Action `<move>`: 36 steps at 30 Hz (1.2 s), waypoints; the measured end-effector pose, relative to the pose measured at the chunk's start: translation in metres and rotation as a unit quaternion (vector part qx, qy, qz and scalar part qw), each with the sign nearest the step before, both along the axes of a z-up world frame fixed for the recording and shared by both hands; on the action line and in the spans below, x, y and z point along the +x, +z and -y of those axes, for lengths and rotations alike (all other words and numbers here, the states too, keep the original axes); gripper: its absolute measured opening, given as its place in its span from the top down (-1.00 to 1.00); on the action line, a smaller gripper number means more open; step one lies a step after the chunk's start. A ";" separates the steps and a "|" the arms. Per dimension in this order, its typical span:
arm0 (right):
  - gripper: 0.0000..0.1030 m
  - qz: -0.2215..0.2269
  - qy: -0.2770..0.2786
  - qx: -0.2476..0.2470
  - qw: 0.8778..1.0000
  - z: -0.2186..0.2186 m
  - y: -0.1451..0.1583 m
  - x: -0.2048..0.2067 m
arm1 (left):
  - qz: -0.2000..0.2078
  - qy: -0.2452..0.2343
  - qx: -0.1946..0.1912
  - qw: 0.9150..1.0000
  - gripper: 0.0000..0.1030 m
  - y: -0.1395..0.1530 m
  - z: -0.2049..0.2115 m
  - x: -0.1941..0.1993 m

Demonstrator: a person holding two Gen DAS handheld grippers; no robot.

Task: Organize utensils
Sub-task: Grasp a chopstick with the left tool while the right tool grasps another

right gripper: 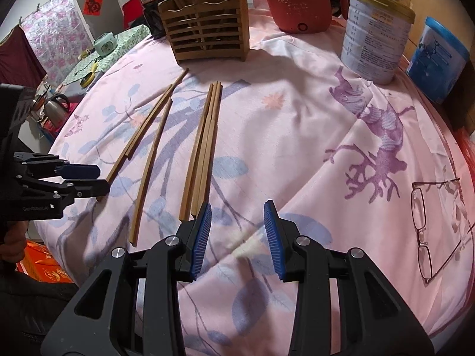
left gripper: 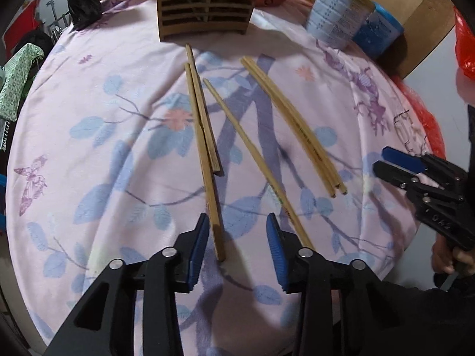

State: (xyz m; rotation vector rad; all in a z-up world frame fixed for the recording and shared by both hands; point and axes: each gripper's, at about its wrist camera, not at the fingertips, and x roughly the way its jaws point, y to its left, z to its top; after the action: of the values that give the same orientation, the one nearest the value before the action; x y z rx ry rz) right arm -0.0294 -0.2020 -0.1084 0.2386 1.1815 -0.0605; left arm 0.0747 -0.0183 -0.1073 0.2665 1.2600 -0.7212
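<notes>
A: Well, both are released: the left claw point(left gripper: 236, 247) straddles the near end of one chopstick point(left gripper: 207, 160), the right claw point(right gripper: 237, 237) hangs just beside the bundle of three chopsticks point(right gripper: 204, 145).

B: Risk?

A: Thin sticks on soft cloth; I judge a pinch could roll one aside or lift a neighbour too.

B: Count?

A: Six chopsticks loose on the surface point(right gripper: 297, 136), one slatted wooden holder point(right gripper: 207, 34) beyond, two tins, one red pot.

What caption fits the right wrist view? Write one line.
Open right gripper hovers near bundled chopsticks on a floral tablecloth, wooden holder behind.
</notes>
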 end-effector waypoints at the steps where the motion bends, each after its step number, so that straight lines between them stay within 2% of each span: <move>1: 0.26 -0.001 -0.001 0.000 1.000 0.000 -0.001 -0.001 | -0.002 0.000 0.006 1.000 0.36 -0.005 0.000 0.000; 4: 0.26 -0.003 -0.003 0.000 1.000 0.001 -0.001 -0.004 | 0.009 0.002 0.009 1.000 0.52 -0.008 -0.003 -0.001; 7: 0.26 -0.004 -0.006 0.005 1.000 0.003 -0.003 -0.005 | 0.017 0.013 0.013 1.000 0.86 -0.010 -0.009 0.001; 15: 0.28 -0.003 0.033 0.029 0.999 -0.006 -0.014 -0.006 | 0.017 0.060 0.019 0.998 0.88 -0.009 -0.041 0.014; 22: 0.29 -0.008 0.073 0.033 0.997 -0.024 -0.022 0.002 | 0.018 0.065 0.023 0.997 0.87 -0.009 -0.043 0.015; 25: 0.55 -0.020 0.083 0.023 0.996 -0.029 -0.031 0.004 | 0.014 0.065 0.020 0.998 0.86 -0.009 -0.044 0.016; 28: 0.70 -0.011 0.081 0.014 0.997 -0.030 -0.034 0.006 | 0.013 0.065 0.018 0.998 0.86 -0.009 -0.045 0.017; 30: 0.88 -0.008 0.077 0.019 0.997 -0.028 -0.034 0.007 | 0.012 0.064 0.018 0.998 0.86 -0.010 -0.044 0.018; 36: 0.88 0.014 0.066 -0.001 0.998 -0.021 -0.017 0.006 | 0.019 0.064 0.004 0.998 0.88 0.000 -0.046 0.020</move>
State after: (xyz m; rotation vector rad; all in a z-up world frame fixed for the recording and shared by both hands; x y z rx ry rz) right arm -0.0233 -0.1810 -0.1251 0.1580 1.1669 0.0570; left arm 0.0950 0.0279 -0.1075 0.2031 1.2315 -0.5997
